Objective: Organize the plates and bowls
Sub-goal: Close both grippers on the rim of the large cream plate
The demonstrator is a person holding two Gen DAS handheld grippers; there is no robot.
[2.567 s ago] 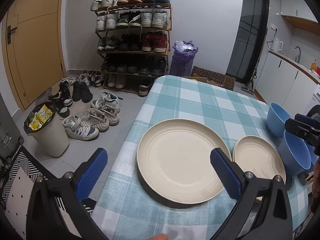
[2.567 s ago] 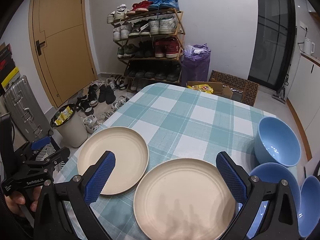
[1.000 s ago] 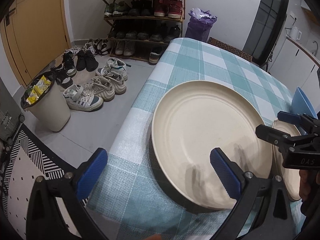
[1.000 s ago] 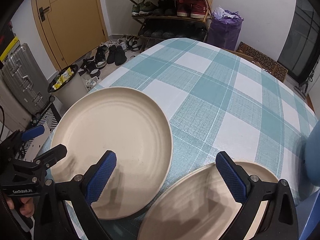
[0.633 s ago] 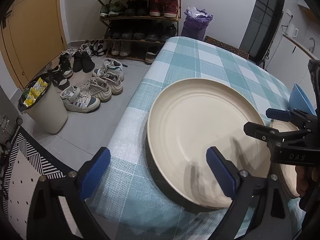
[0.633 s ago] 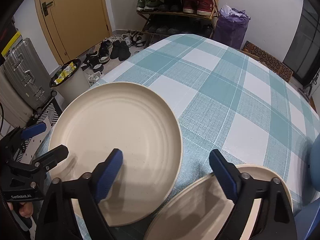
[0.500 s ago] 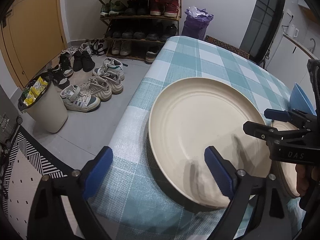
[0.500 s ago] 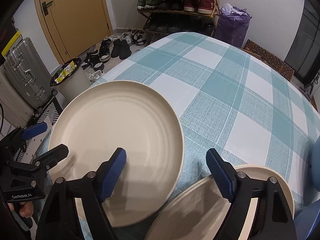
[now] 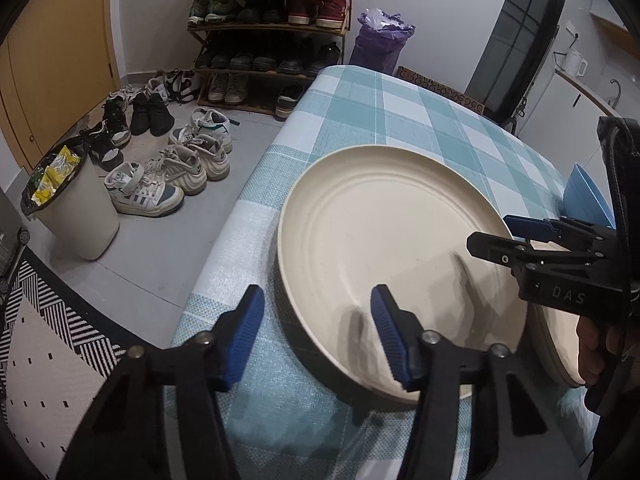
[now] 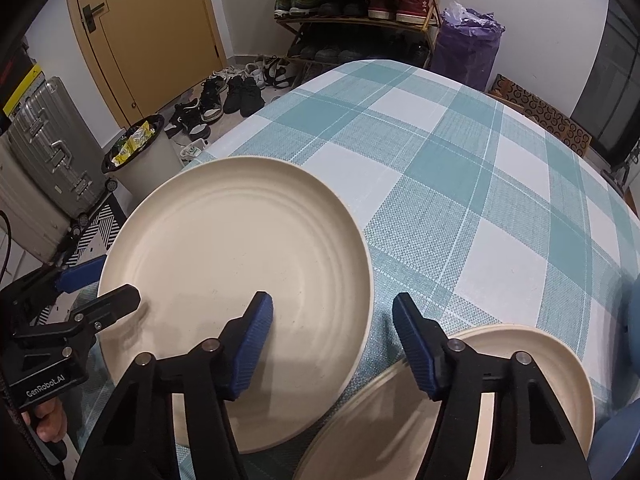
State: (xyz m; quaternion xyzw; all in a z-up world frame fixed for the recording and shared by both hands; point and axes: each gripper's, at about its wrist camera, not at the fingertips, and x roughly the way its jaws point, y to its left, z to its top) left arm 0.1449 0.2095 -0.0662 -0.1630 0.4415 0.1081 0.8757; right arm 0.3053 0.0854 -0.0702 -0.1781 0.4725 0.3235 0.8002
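Note:
A large cream plate [image 9: 400,256] [image 10: 240,264] lies near the left edge of the checked table [image 9: 384,120]. My left gripper [image 9: 318,336] straddles the plate's left rim: one finger is outside it, the other over the plate's inside. Its jaws are closing, with a gap still showing on both sides of the rim. My right gripper [image 10: 334,336] straddles the right rim the same way, jaws closing and pads apart from the rim. Each gripper shows in the other's view: the right gripper [image 9: 496,234], the left gripper [image 10: 108,284]. A smaller cream plate [image 10: 520,376] [image 9: 556,344] lies just right of the big one. Blue bowls [image 9: 584,196] stand further right.
The table's left edge drops to the floor beside the big plate. On the floor are a white waste bin [image 9: 76,208], several shoes [image 9: 168,176], a shoe rack [image 9: 272,20], a purple bag [image 9: 380,40] and a grey suitcase [image 10: 44,160]. A yellow door [image 10: 148,28] is behind.
Both grippers came down close over the large plate, then both pairs of jaws narrowed from wide to about half around its opposite rims. The plates have not moved.

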